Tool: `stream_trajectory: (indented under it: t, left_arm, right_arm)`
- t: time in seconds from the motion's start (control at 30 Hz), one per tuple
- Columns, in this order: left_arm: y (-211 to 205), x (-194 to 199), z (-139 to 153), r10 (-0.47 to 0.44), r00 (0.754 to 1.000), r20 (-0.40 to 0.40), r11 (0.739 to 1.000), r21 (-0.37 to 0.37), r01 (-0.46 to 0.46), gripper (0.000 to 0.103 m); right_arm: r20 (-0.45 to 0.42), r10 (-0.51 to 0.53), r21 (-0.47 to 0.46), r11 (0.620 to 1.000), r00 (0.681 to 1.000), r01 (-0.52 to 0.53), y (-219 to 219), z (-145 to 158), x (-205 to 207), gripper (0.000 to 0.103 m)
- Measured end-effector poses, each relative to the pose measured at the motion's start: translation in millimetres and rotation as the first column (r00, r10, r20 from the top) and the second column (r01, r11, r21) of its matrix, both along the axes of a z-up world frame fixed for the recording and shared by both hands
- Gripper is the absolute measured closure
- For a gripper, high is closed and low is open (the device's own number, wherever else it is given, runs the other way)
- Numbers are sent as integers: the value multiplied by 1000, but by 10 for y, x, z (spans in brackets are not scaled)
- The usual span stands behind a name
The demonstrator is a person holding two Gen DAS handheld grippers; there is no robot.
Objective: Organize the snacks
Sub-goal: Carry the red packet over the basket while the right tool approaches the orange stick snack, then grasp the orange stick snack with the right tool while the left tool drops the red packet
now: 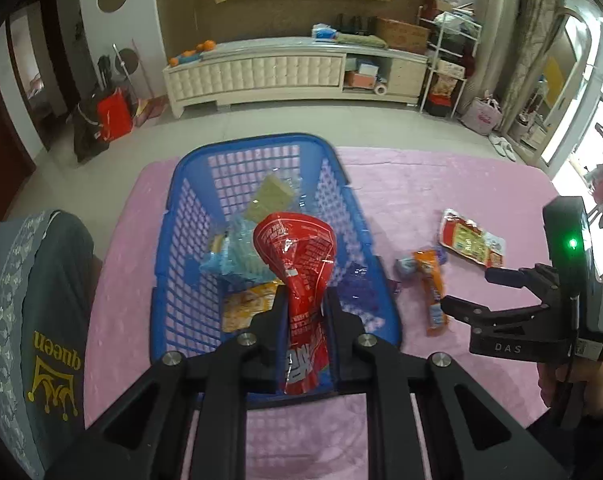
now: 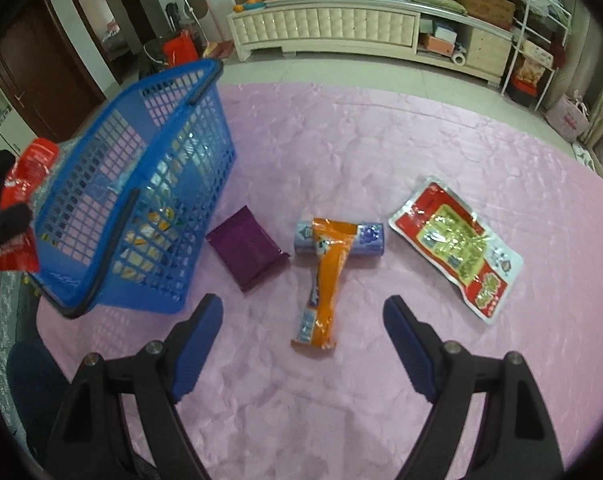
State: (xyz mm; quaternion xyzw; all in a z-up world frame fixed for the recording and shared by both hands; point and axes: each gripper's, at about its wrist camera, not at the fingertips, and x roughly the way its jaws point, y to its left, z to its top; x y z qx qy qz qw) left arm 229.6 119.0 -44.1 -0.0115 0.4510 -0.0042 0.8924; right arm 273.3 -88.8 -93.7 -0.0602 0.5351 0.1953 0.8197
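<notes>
Above the blue basket, the red snack packet hangs pinched by its lower end between the closed left tongs, its wide upper end flopping free over the snacks already inside: a pale wafer pack, a light blue pack and a yellow pack.

The grip looks thin and near 1 edge of a slick film wrapper, so I judge the packet could slide out early. If it does so while near the basket wall, it may catch on the rim or land outside on the pink cloth that covers the worktop.

The floppy top is a second risk: released from a tilt, it could drape over the rim rather than drop flat.

Beside the basket, the purple packet lies just next to the basket's wall, so any nudge to the light plastic basket could shove or cover it.

Further right, the orange packet lies across a small lilac pack, touching it, and a flat red and yellow pouch lies apart from them.

The right tongs hover wide open and empty over the near end of the orange packet. Closing there might drag the lilac pack along or lift only the crimped end.
</notes>
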Motion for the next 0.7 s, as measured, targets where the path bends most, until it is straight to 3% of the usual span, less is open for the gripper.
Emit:
stream_trajectory:
  t: [0.2, 0.3, 0.6, 0.7]
  left_arm:
    - [132, 234, -187, 10, 998, -59, 1000, -28, -12, 88]
    - [155, 322, -296, 11, 996, -85, 999, -32, -14, 88]
    - [197, 462, -548, 15, 989, -145, 1000, -19, -18, 88]
    - [180, 473, -586, 10, 987, -158, 1000, -21, -13, 87]
  right_arm:
    - [-20, -9, -44, 999, 1000, 8, 55, -203, 103, 18]
    - [-63, -16, -49, 999, 998, 13, 50, -348, 188, 26]
    - [-93, -37, -76, 997, 995, 30, -5, -577, 286, 34]
    - [-106, -27, -81, 997, 994, 19, 28, -640, 279, 41]
